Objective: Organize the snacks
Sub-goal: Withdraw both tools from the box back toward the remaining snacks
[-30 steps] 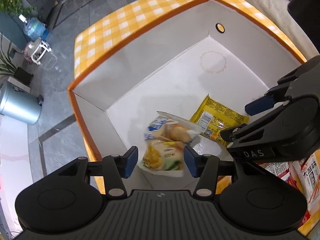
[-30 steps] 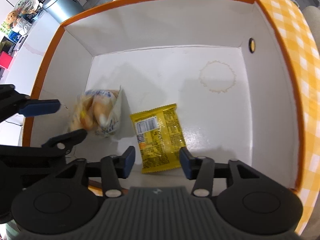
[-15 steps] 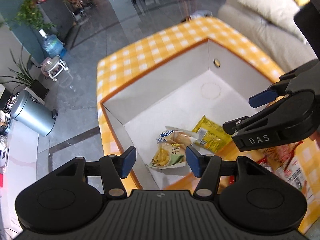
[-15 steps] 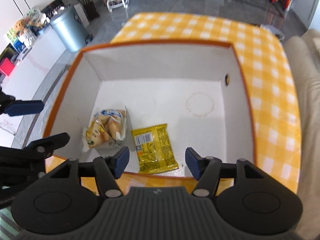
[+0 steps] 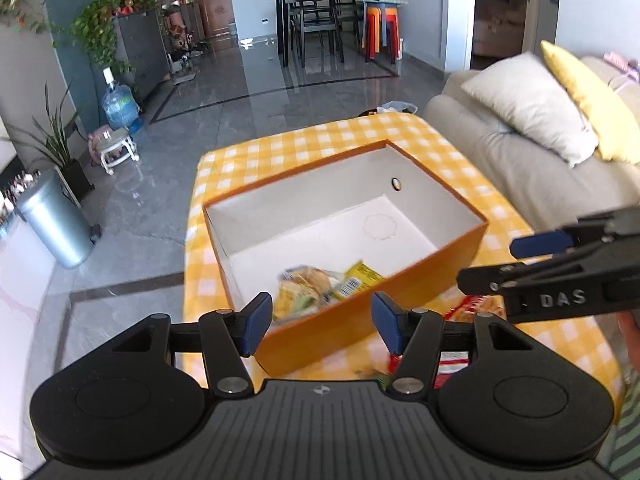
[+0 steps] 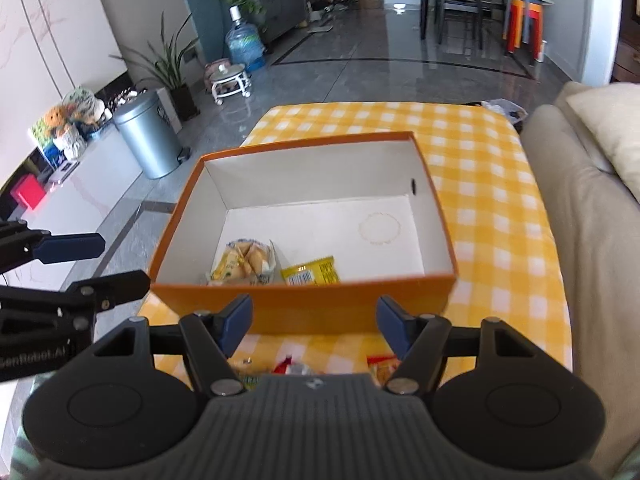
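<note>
An orange box with a white inside stands on the yellow checked table. In it lie a clear bag of pastries and a yellow snack packet, side by side near the front wall. My left gripper is open and empty, above the box's front corner. My right gripper is open and empty, in front of the box's front wall. The right gripper also shows at the right of the left wrist view. More snack packets lie on the table in front of the box.
The checked tablecloth covers the table. A beige sofa with pillows stands to the right. A metal bin, a water bottle and plants stand on the floor to the left.
Both grippers have pulled up and back out of the box, still open. The pastry bag, just released, has settled on the box floor beside the yellow packet.
</note>
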A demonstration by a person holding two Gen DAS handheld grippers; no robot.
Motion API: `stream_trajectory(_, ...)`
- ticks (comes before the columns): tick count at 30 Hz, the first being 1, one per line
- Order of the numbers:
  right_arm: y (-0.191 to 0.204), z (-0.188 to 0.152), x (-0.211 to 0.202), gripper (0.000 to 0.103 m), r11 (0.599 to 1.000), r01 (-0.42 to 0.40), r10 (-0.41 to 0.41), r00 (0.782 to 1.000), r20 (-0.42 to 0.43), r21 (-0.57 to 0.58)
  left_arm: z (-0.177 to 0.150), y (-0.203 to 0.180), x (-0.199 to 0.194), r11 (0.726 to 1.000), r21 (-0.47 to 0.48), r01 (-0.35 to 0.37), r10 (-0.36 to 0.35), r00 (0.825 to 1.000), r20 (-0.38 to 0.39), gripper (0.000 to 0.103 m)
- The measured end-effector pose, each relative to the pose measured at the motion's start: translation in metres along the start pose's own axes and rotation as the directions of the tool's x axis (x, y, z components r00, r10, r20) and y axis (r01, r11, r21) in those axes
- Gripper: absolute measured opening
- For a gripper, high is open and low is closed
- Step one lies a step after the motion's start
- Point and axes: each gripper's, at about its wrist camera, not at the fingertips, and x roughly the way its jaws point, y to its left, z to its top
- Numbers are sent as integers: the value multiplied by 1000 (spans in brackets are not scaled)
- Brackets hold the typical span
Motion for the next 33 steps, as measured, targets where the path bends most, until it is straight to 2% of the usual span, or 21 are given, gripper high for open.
stream_trajectory(3, -4, -21, -13, 66, 999, 9, -10, 1000, 6, 31, -13, -2, -1, 999, -28, 30, -31, 999, -11, 67)
stream_trajectory(7, -7, -52, -23, 66, 997, 60, -60, 998, 3, 44, -33, -6, -5, 998, -54, 39, -38, 999, 11, 66)
stream_trajectory(11, -13, -80, -30, 66, 995, 90, -91, 996, 22, 51, -51, -17, -3, 999, -42, 33, -34, 999, -6, 66)
stream_trajectory(17, -29, -104, -33, 66, 989, 111, -111, 994, 4, 96, -76, -18, -1, 992, -102, 77, -82, 996, -45, 66)
stream_trajectory(20, -38, -113, -30, 66, 986, 113, -108, 993, -47, 120, -86, -13, 1, 985, -146, 97, -111, 990, -92, 66)
stream_trajectory(24, -46, -129, -19, 66, 980, 158, -138, 978, -154, 120, -98, -11, 9, 966, -216, 140, -177, 971, -160, 66)
stream_trajectory(27, -50, -141, -9, 66, 978, 157, -126, 969, -213, 138, -104, -17, 14, 968, -201, 153, -191, 964, -183, 67)
stream_trajectory(33, -51, -154, 8, 66, 979, 162, -120, 949, -293, 121, -110, -36, 27, 952, -177, 250, -286, 932, -223, 64)
